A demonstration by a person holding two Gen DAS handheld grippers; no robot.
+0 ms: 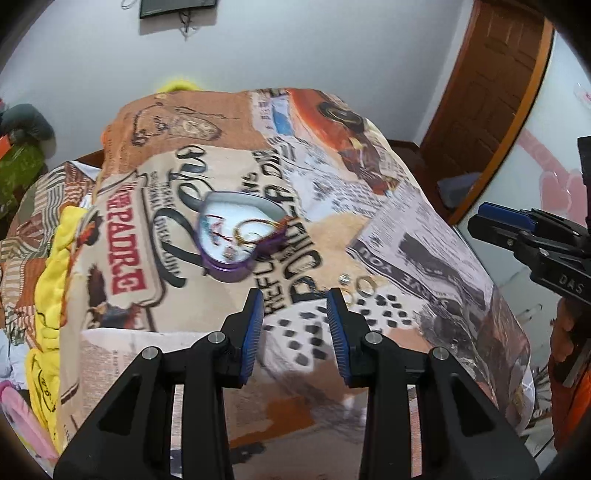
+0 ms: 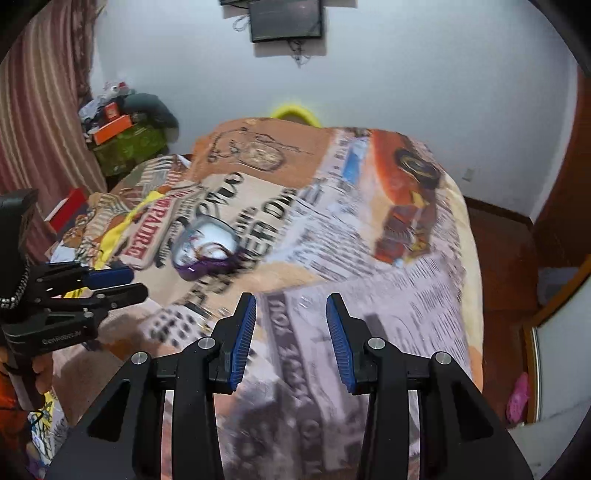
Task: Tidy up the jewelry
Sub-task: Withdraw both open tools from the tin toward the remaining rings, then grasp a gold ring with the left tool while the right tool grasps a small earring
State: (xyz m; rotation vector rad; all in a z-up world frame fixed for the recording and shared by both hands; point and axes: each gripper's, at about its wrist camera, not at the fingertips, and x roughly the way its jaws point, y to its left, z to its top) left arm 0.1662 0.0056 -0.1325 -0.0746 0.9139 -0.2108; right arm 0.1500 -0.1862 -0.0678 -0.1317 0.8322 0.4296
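Note:
A purple heart-shaped jewelry box (image 1: 236, 236) lies open on the printed blanket, with a gold bangle (image 1: 255, 230) and thin chains inside. It also shows blurred in the right wrist view (image 2: 207, 247). A gold ring (image 1: 367, 286) and a small silver piece (image 1: 345, 279) lie on the blanket just beyond my left gripper's right finger. My left gripper (image 1: 295, 299) is open and empty, above the blanket near the box. My right gripper (image 2: 291, 302) is open and empty, further right over the blanket; it appears at the right edge of the left wrist view (image 1: 524, 236).
The printed blanket (image 1: 424, 229) covers a bed. A yellow cloth (image 1: 51, 280) lies at its left edge. A wooden door (image 1: 491, 92) stands to the right, a wall screen (image 2: 286, 20) behind, and clutter (image 2: 125, 129) in the far left corner.

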